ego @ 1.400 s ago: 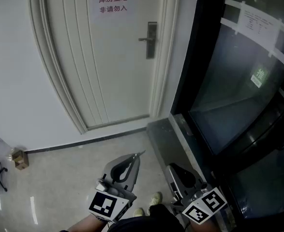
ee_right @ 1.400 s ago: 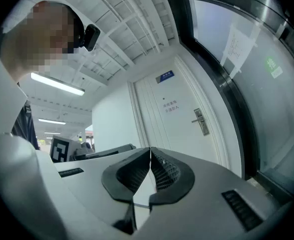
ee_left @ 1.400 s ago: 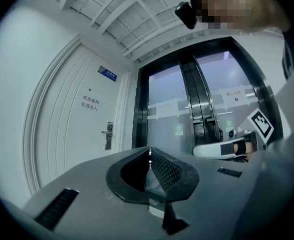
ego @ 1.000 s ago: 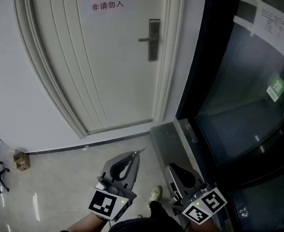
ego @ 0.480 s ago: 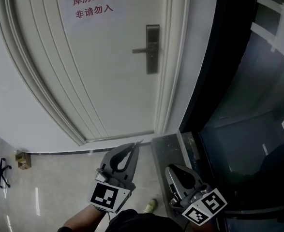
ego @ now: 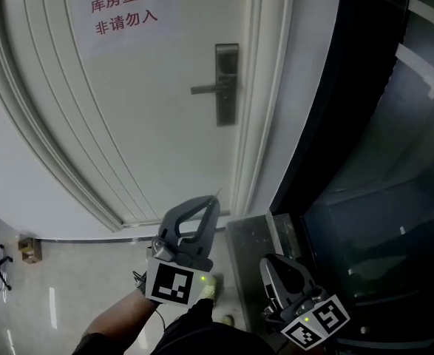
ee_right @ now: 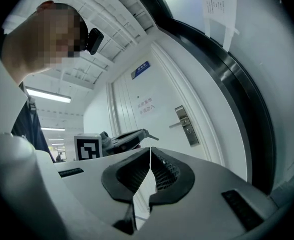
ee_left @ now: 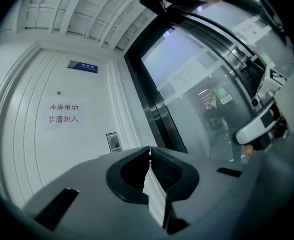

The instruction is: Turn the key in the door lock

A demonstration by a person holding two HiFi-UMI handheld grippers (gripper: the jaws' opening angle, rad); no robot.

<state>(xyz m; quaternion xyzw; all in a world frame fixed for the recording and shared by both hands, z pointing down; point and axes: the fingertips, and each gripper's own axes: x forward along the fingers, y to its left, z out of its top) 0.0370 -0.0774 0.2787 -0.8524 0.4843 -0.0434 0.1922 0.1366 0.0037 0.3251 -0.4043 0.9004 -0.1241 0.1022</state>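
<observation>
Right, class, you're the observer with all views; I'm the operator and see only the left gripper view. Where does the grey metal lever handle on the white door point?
Observer: In the head view the grey metal lever handle points left in the picture, level, from the tall metal lock plate.
Operator: Is the right gripper holding anything?
Observer: No; in its own view the right gripper has its jaws shut on nothing.
Operator: And my key?
Observer: The thin metal key sticks out past the shut left gripper, apart from the plate.

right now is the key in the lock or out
Out: the key sticks from the shut left gripper, well away from the door lock.
</observation>
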